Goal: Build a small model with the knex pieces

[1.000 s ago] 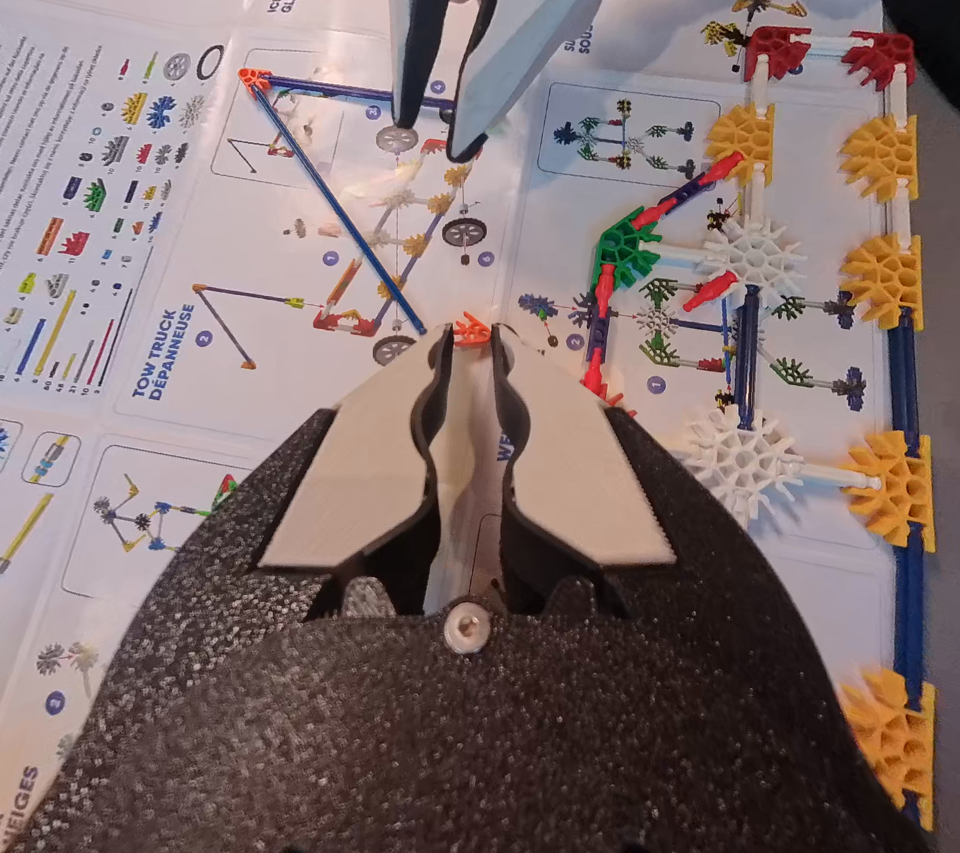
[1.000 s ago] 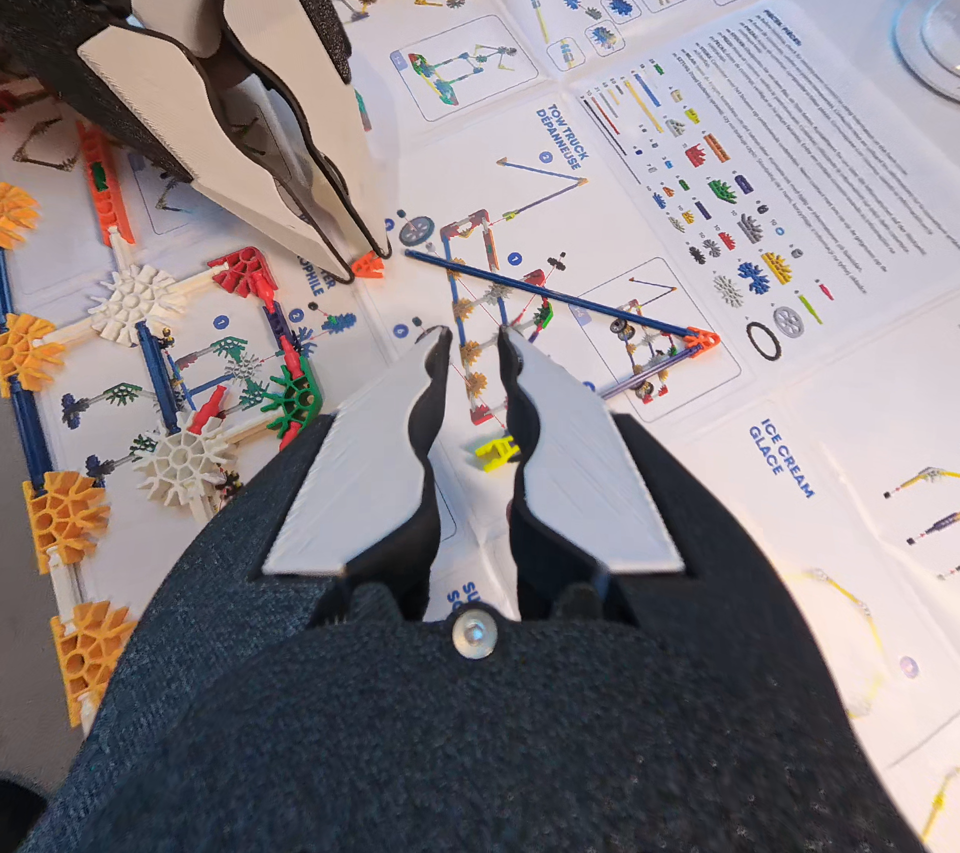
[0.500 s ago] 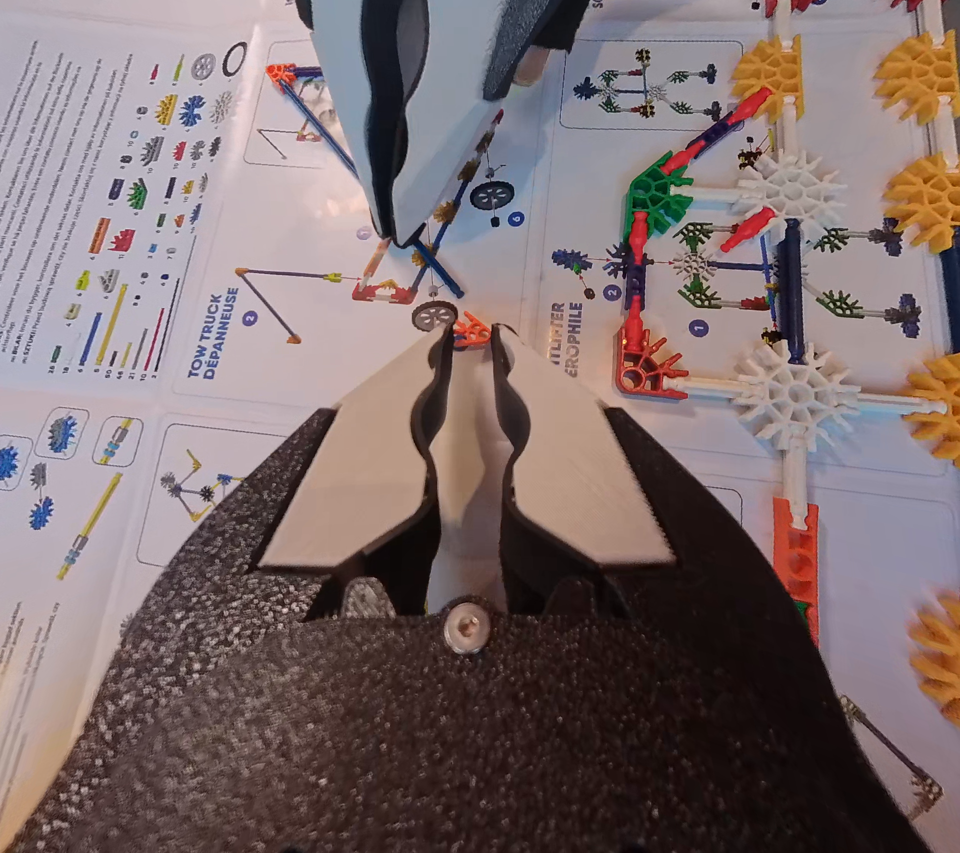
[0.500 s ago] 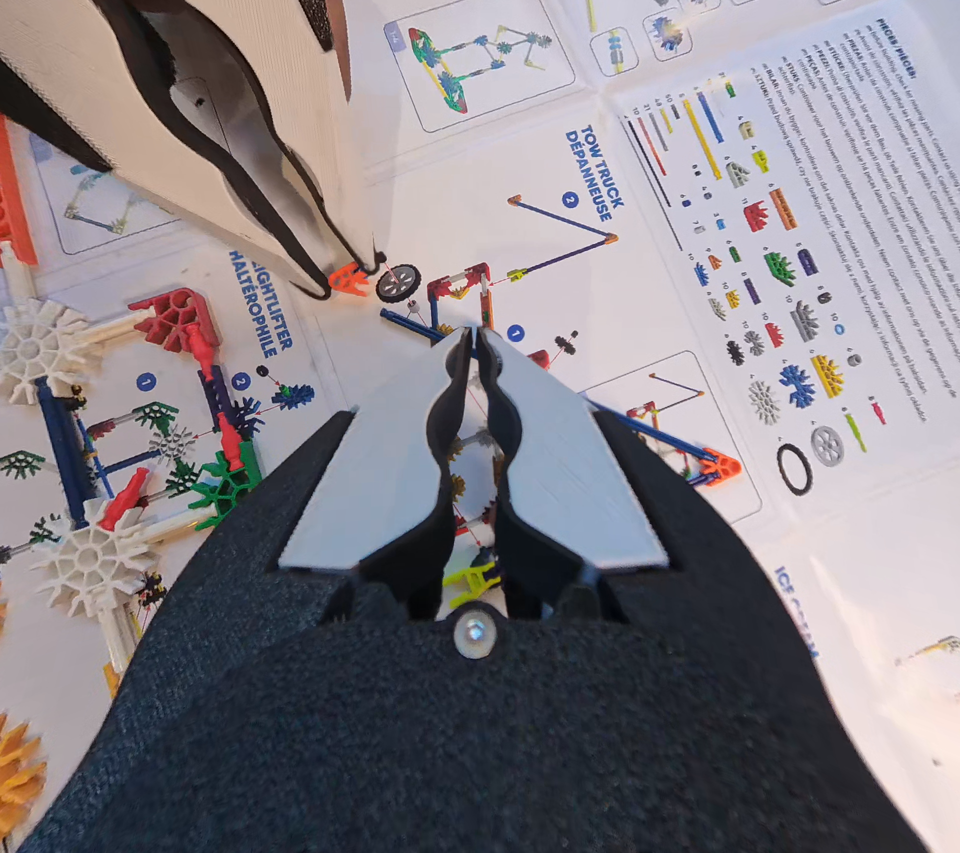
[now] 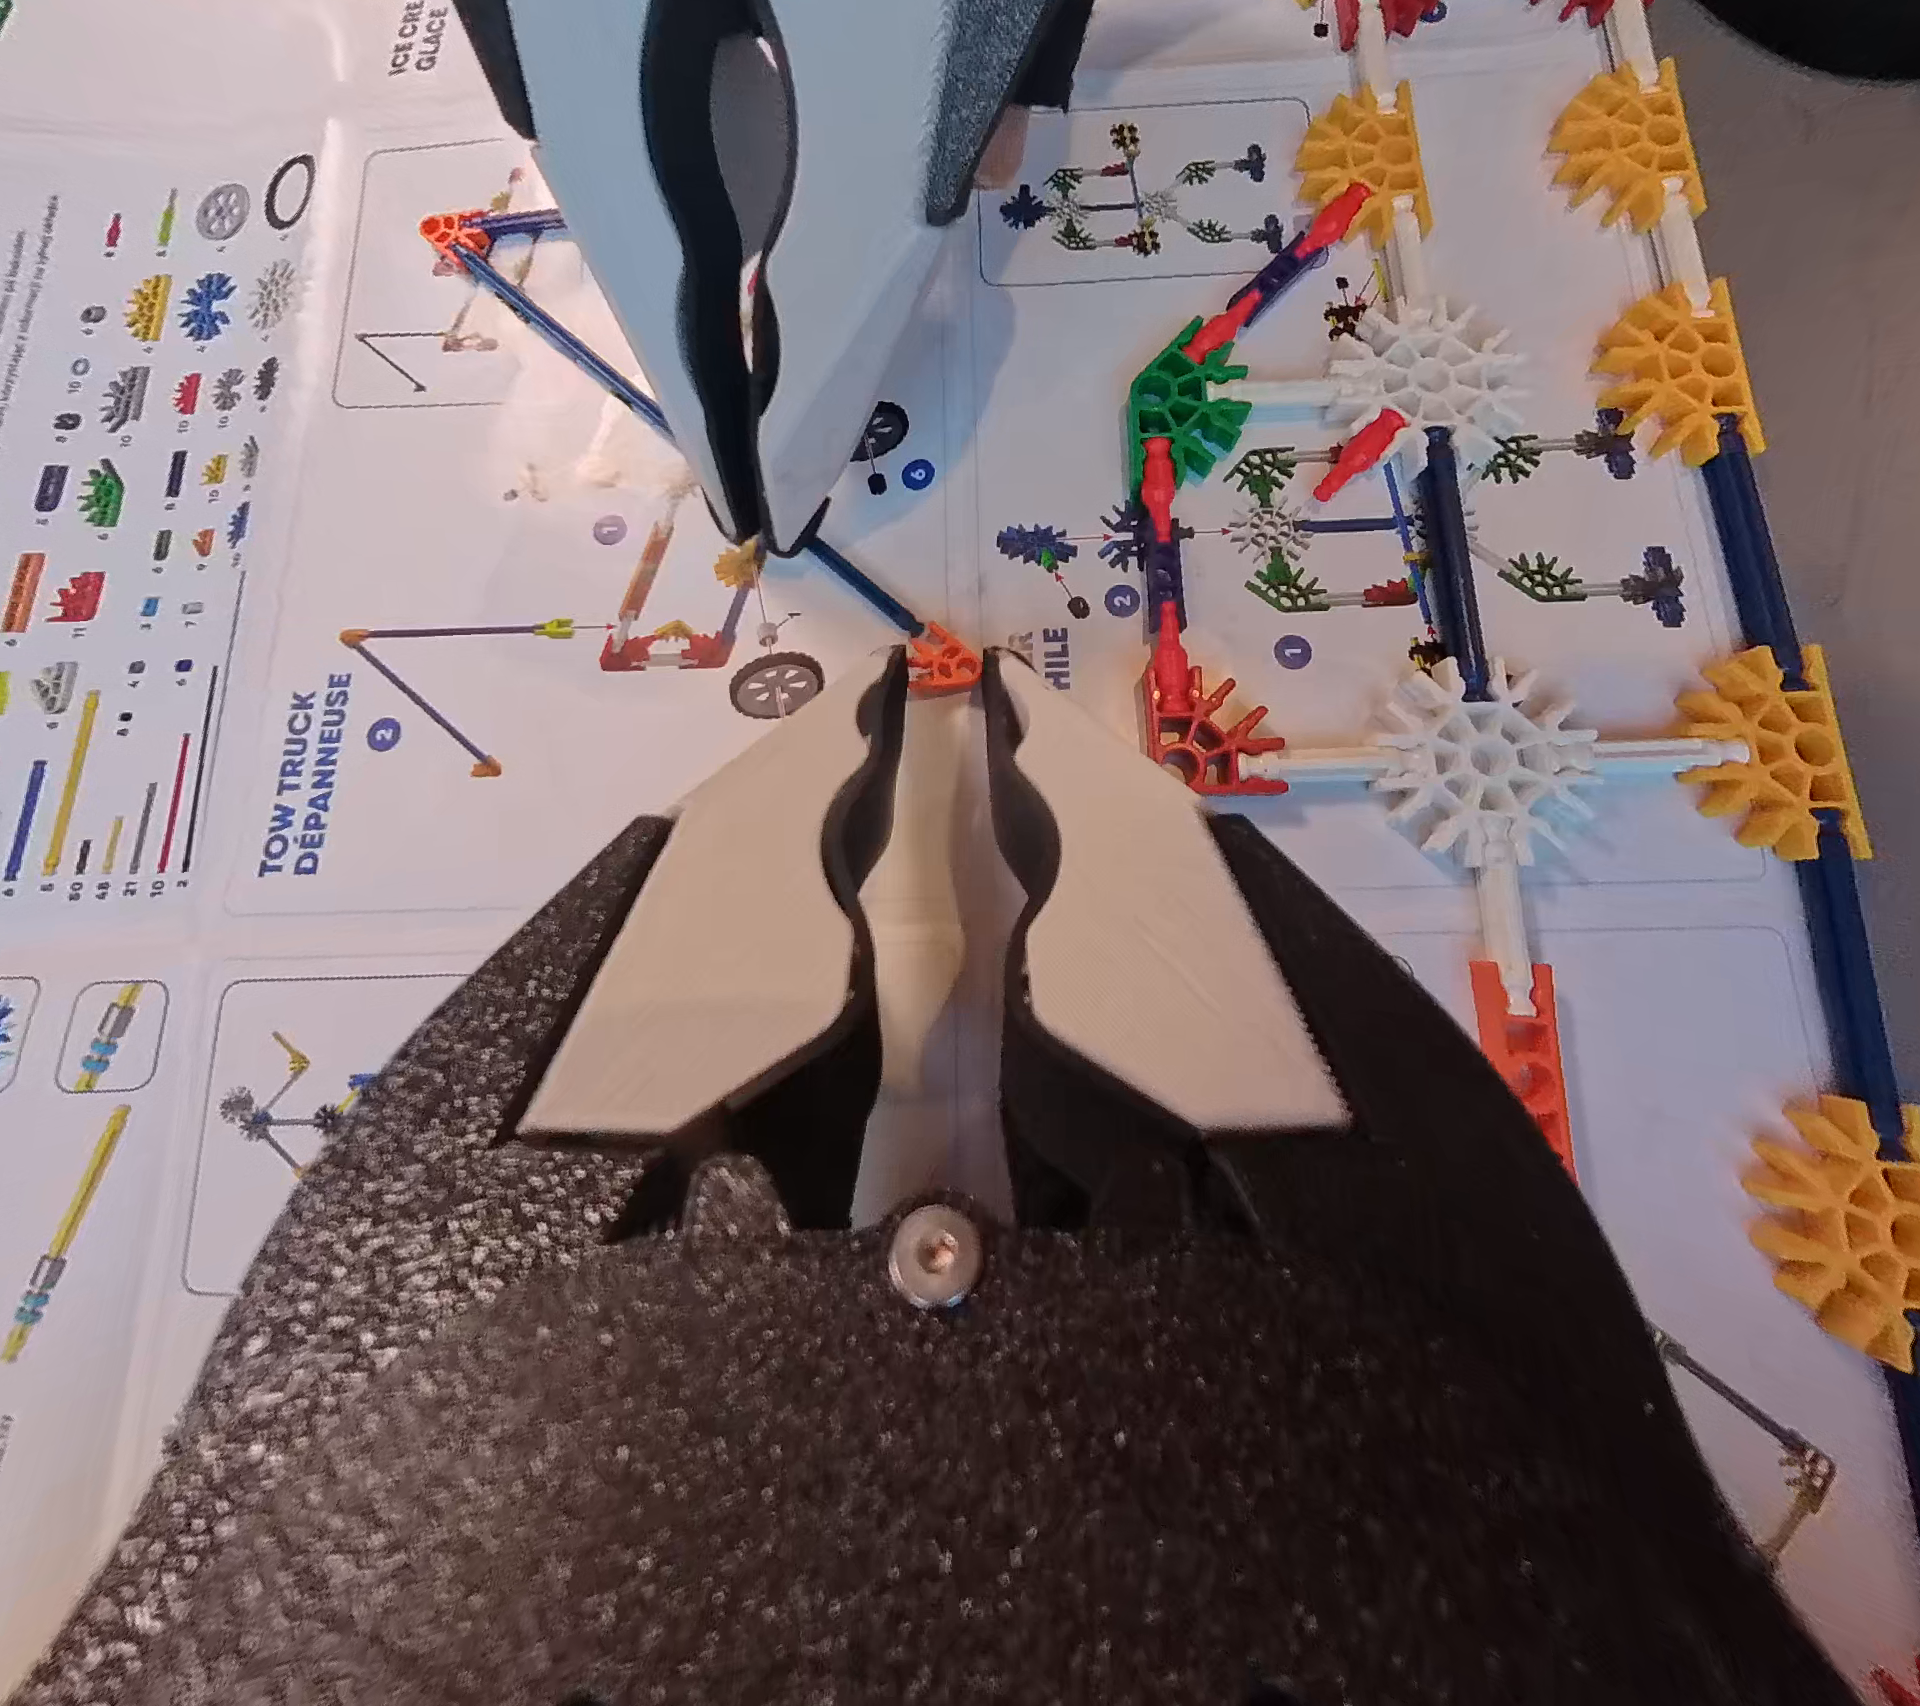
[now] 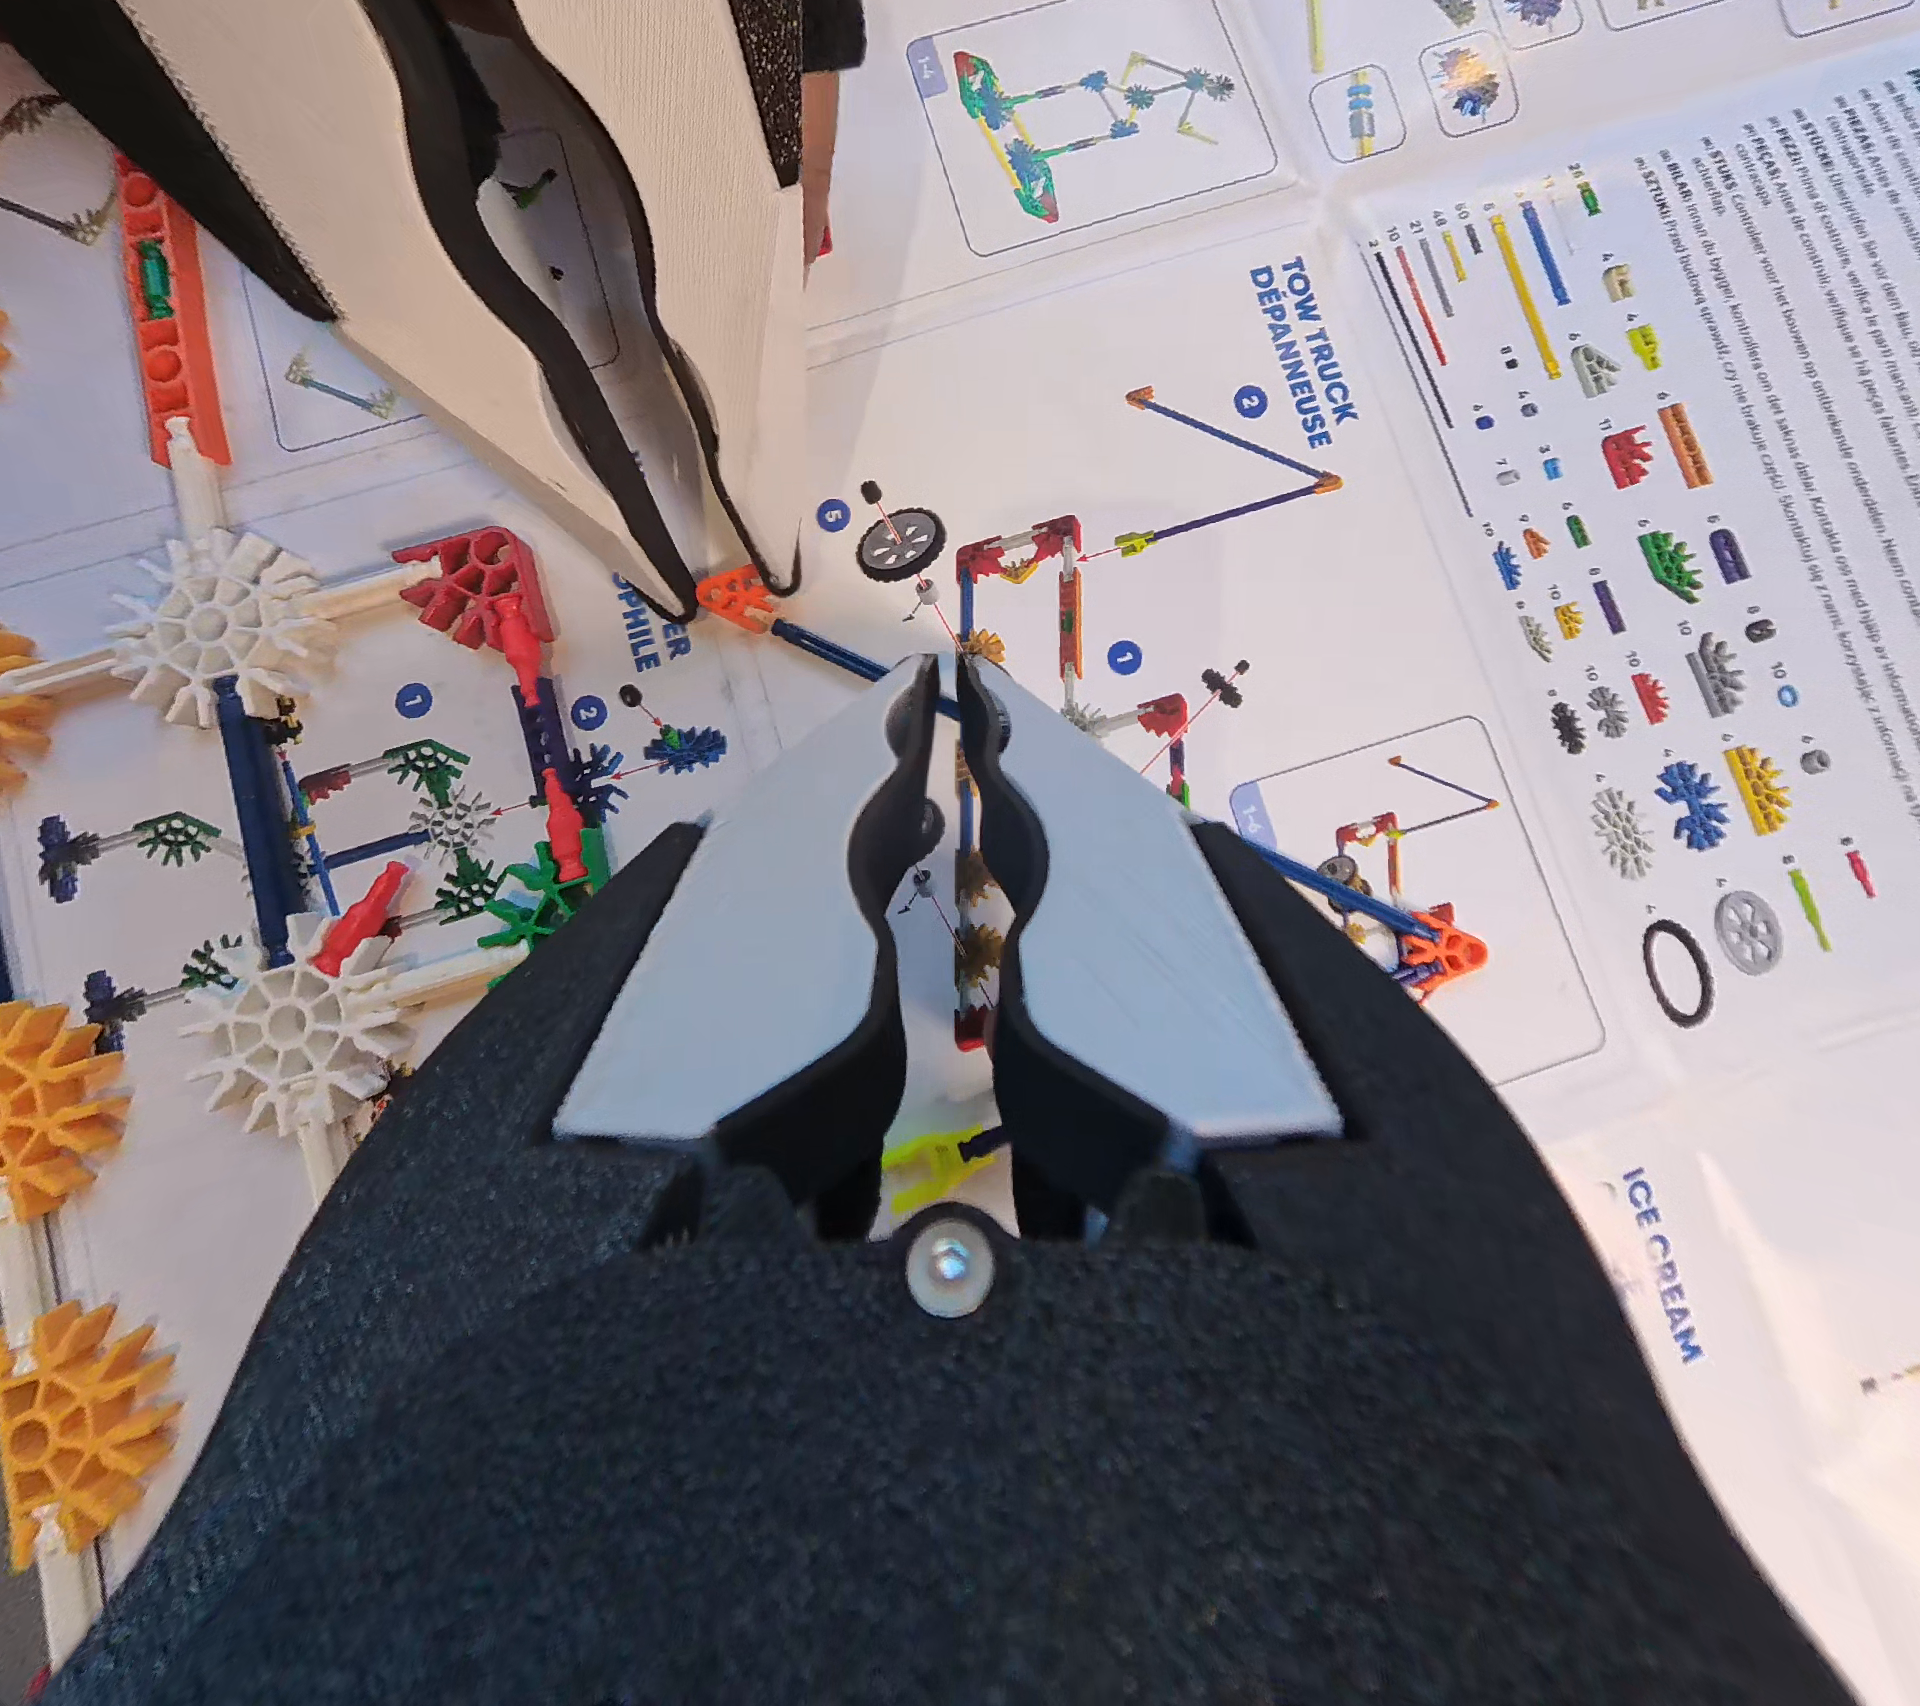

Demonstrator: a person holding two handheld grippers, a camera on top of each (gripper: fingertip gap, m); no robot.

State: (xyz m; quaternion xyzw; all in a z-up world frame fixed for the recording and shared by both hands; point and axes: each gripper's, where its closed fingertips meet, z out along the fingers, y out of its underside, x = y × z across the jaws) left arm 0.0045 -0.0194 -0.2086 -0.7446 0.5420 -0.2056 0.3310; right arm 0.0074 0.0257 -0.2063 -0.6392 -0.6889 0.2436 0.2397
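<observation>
Orange connector (image 5: pixel 940 661) between our left gripper (image 5: pixel 940 669) tips, pinched; right gripper (image 6: pixel 943 667) clamps blue rod (image 5: pixel 862 591) mid-sheet (image 5: pixel 520 908).

grey tabletop (image 5: pixel 1829 222) under a glossy, brightly lit instruction sheet (image 5: pixel 436 825)

Both views are brightly and evenly lit from overhead. Glare is seen on the glossy instruction sheet (image 5: pixel 312 513), strongest in the left wrist view around the printed diagrams left of centre. Soft shadows are cast under the tongs. Strong wide-angle bending is seen at the frame edges. Centres are sharp; the near black housings and far corners are slightly soft.
</observation>
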